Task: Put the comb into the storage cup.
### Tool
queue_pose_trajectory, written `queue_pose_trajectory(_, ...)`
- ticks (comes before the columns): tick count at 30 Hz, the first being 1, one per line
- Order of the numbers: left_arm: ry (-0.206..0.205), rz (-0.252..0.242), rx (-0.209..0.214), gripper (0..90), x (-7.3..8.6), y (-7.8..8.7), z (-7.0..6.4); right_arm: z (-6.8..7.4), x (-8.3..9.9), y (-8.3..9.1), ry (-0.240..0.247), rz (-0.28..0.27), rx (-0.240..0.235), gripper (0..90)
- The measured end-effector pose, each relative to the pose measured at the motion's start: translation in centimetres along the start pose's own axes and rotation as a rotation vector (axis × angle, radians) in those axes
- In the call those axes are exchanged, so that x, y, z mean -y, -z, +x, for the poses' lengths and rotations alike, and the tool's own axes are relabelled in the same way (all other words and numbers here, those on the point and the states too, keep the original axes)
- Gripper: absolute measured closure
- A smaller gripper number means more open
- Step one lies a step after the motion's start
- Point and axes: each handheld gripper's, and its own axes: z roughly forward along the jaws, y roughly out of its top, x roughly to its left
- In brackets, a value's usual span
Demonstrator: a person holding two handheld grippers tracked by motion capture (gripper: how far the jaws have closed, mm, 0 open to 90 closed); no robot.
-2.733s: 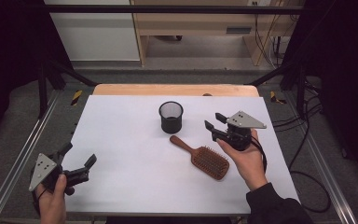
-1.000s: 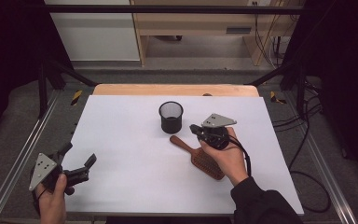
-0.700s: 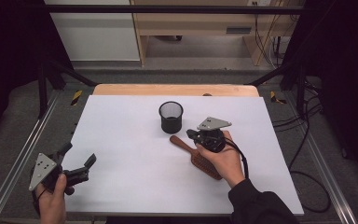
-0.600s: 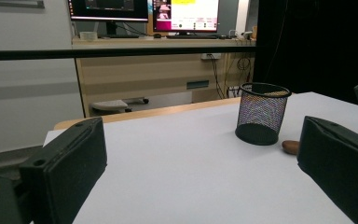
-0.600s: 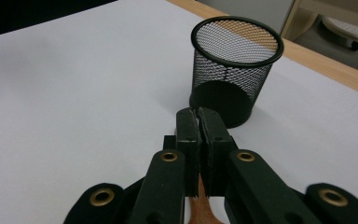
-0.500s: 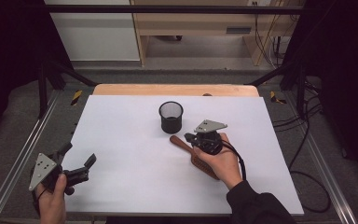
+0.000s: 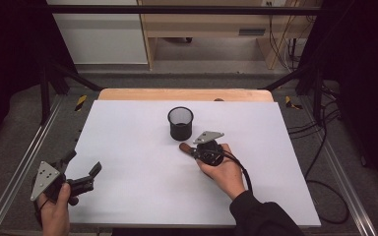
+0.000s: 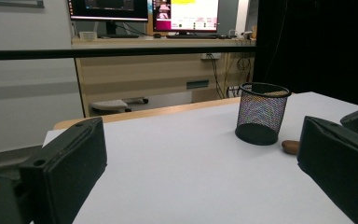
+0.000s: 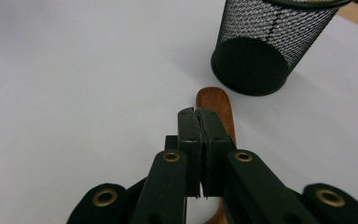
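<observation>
While the left gripper point(image 7: 81, 178) waits with jaws wide and empty at the near left corner of the table point(image 7: 128, 147), the work sits farther right. At mid-table stands a mesh cup point(image 7: 180, 123), and just beside its base lies the brush point(image 9: 216, 108), a wooden handle whose tip nearly touches the cup. Over that handle is the right gripper point(image 9: 199, 116), jaws pressed together with no gap; the handle shows beneath them rather than between them, so I judge nothing is held. From here the risk is a push instead of a grasp: closed jaws lowered onto rounded wood could skid off, spin the brush, or knock the light cup over, since it stands so close.
</observation>
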Motion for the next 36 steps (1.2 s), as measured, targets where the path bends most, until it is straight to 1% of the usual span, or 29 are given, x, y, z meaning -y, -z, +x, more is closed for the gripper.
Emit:
queue_pose_trajectory(7,0.007,-0.003,-0.003,1.6,0.0,0.0,0.1,0.7,0.0,-2.0,0.019,0.094,0.004,89.2)
queue_pose_trajectory(8,0.007,-0.004,-0.003,1.6,0.0,0.0,0.1,0.7,0.0,-2.0,0.019,0.094,0.004,89.2)
queue_pose_trajectory(10,0.007,-0.004,-0.003,1.6,0.0,0.0,0.1,0.9,0.0,-2.5,0.027,0.111,0.010,89.3)
queue_pose_trajectory(18,0.009,-0.007,-0.002,1.6,-0.1,0.1,0.2,1.2,-0.6,-3.8,0.036,0.216,0.026,88.4)
queue_pose_trajectory(22,0.008,-0.008,-0.003,1.6,-0.1,0.1,0.3,1.1,-0.9,-4.6,0.039,0.251,0.023,87.8)
queue_pose_trajectory(25,0.010,-0.009,-0.003,1.6,-0.2,0.1,0.3,1.0,-1.1,-5.0,0.047,0.284,0.035,87.8)
queue_pose_trajectory(31,0.007,-0.009,-0.002,1.6,-0.2,0.1,0.3,0.5,-1.5,-5.5,0.041,0.322,0.042,88.4)
queue_pose_trajectory(32,0.006,-0.009,-0.002,1.7,-0.2,0.1,0.3,0.3,-1.6,-5.6,0.045,0.338,0.042,88.4)
queue_pose_trajectory(36,0.005,-0.013,-0.003,1.6,-0.2,0.1,0.3,0.0,-1.7,-5.8,0.042,0.358,0.043,89.1)
